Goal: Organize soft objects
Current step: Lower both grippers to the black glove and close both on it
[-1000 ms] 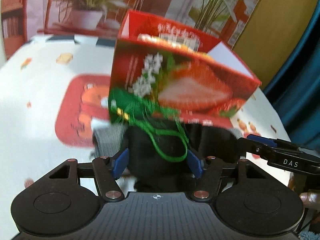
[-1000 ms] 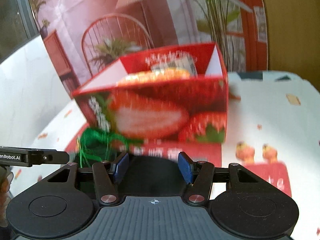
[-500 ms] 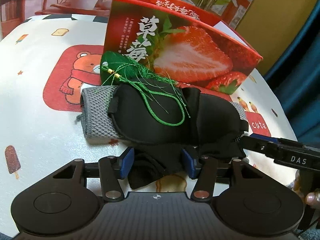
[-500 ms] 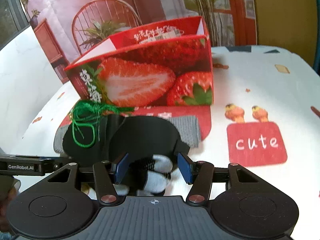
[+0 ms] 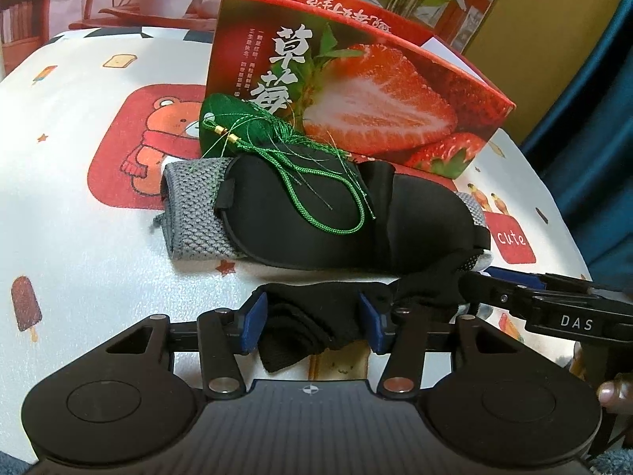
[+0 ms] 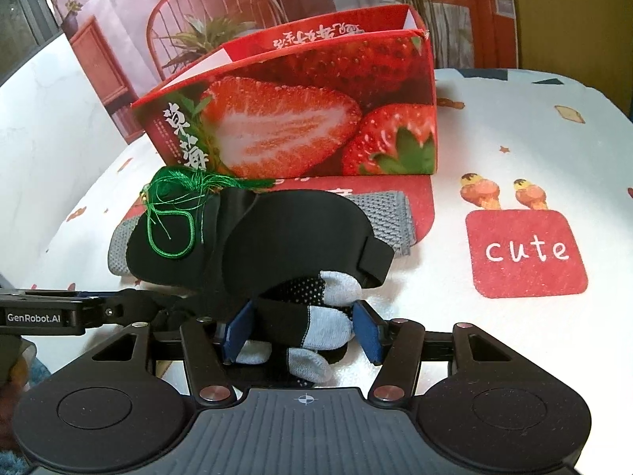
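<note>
A pile of soft things lies before a red strawberry box [image 5: 356, 91] [image 6: 308, 118]: a black eye mask [image 5: 344, 213] [image 6: 277, 237] on a grey knit cloth [image 5: 198, 213] [image 6: 387, 217], with a green tasselled pouch [image 5: 233, 122] [image 6: 178, 186] on top. A black sock with grey toe [image 5: 316, 316] [image 6: 320, 328] lies nearest. My left gripper [image 5: 314, 318] is open around its black end. My right gripper [image 6: 302, 326] is open around its grey end.
The table wears a white cloth [image 5: 79, 237] with cartoon prints, including a red "cute" patch [image 6: 526, 249]. The box is open at the top with something inside. A poster backdrop [image 6: 198, 19] stands behind; a blue curtain [image 5: 593, 118] hangs at the right.
Both grippers have pulled back and down from the box; the pile of soft things now rests on the table in front of them, and the sock lies between the open fingers.
</note>
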